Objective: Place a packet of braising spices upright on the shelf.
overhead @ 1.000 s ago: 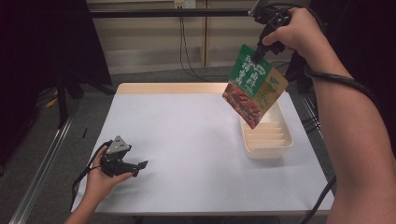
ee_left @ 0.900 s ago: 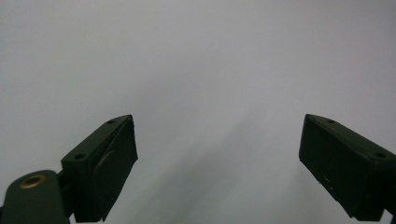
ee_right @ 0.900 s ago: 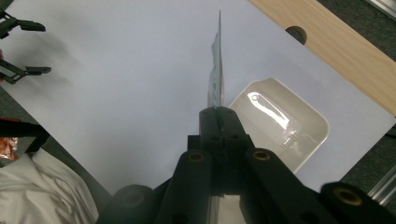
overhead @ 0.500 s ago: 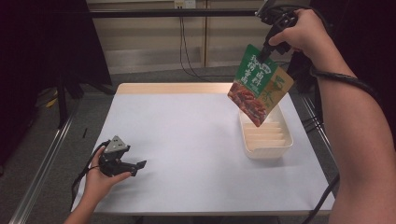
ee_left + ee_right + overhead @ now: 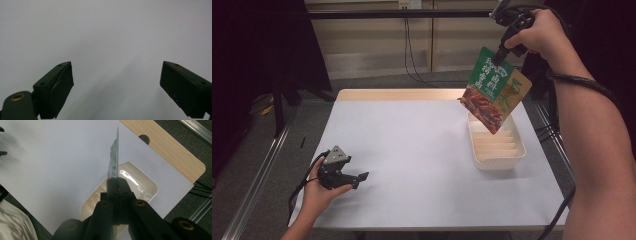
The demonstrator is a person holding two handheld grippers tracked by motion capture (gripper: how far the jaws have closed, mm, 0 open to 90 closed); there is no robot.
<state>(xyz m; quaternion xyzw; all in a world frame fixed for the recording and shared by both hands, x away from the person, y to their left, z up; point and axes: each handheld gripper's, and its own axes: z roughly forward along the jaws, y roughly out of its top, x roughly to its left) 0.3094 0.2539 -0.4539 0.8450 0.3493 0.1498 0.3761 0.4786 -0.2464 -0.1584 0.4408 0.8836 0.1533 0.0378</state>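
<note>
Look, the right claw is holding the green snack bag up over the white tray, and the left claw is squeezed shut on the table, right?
Not quite. The left claw is open: the left gripper view shows its two jaws wide apart over the bare white table. The rest holds: the right claw holds the green snack bag up over the white tray.

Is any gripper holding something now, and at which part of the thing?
The right gripper is shut on the green food pouch, pinching its top edge. The left gripper is open and holds nothing.
</note>
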